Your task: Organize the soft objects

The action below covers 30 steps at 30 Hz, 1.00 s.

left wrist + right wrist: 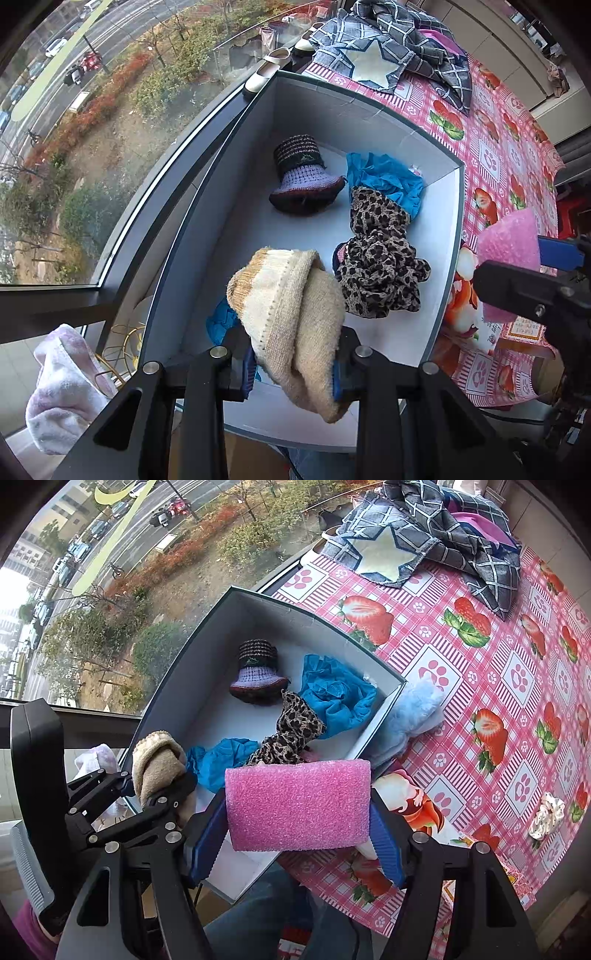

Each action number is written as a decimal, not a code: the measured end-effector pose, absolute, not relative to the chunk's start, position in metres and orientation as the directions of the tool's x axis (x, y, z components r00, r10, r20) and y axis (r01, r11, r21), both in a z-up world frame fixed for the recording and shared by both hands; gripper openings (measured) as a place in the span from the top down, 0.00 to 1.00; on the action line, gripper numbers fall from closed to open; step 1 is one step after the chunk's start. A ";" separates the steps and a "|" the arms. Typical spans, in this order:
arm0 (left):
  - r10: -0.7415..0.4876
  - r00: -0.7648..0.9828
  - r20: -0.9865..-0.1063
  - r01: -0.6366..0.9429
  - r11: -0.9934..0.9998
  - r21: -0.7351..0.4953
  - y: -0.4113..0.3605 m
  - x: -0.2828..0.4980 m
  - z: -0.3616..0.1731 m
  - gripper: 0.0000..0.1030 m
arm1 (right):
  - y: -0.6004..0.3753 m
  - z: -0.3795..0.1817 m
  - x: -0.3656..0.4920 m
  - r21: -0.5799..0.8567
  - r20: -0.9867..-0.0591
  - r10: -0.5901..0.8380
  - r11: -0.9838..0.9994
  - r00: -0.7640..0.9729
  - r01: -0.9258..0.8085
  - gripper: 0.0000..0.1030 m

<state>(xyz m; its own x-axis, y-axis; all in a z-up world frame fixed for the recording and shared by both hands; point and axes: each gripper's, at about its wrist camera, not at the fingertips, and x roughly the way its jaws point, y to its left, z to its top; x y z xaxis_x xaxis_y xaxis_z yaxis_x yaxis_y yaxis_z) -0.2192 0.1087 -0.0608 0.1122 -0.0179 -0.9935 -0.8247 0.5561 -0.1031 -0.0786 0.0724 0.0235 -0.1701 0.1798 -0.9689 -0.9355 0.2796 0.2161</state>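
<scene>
The open white box sits on the strawberry tablecloth, holding a leopard scarf, blue cloth and a small knitted hat. The left claw grips a beige knit hat above the box's near end. The right claw clamps a pink foam block over its near rim.

Inside the box, the crocheted hat sits far, the crumpled cloth to its right, and the patterned scarf lies nearer, against the right wall.
</scene>
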 end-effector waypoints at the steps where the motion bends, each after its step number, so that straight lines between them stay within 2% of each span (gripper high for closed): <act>1: -0.018 0.111 -0.994 -0.826 0.555 -0.102 0.109 -0.220 -0.061 0.68 | 0.073 0.024 -0.079 0.218 -0.968 0.181 0.279 -0.172 -0.935 0.31; 14: -0.025 0.119 -0.993 -0.830 0.547 -0.114 0.109 -0.222 -0.062 0.67 | 0.082 0.024 -0.080 0.215 -0.970 0.175 0.272 -0.171 -0.938 0.31; 16: -0.018 0.136 -0.991 -0.831 0.543 -0.124 0.109 -0.224 -0.060 0.58 | 0.082 0.024 -0.081 0.212 -0.970 0.172 0.269 -0.170 -0.939 0.30; 18: 0.022 0.135 -0.991 -0.826 0.554 -0.100 0.107 -0.223 -0.056 0.35 | 0.083 0.025 -0.081 0.214 -0.971 0.167 0.266 -0.173 -0.940 0.30; 20: 0.057 0.147 -0.988 -0.816 0.571 -0.089 0.105 -0.222 -0.050 0.22 | 0.083 0.025 -0.081 0.213 -0.971 0.165 0.267 -0.173 -0.940 0.17; 21: 0.060 0.159 -0.985 -0.813 0.575 -0.096 0.106 -0.222 -0.048 0.22 | 0.082 0.026 -0.081 0.206 -0.971 0.174 0.269 -0.163 -0.941 0.12; 30: 0.055 0.121 -0.991 -0.822 0.565 -0.069 0.106 -0.223 -0.052 0.18 | 0.078 0.027 -0.079 0.213 -0.971 0.163 0.279 -0.173 -0.936 0.12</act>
<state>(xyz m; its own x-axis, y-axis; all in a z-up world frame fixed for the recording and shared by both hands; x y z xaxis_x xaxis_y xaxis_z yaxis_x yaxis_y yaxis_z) -0.2233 0.1061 -0.0524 0.1207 0.0553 -0.9911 -0.8223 0.5649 -0.0686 -0.0792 0.0777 0.0267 -0.1727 0.1633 -0.9713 -0.9363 0.2790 0.2134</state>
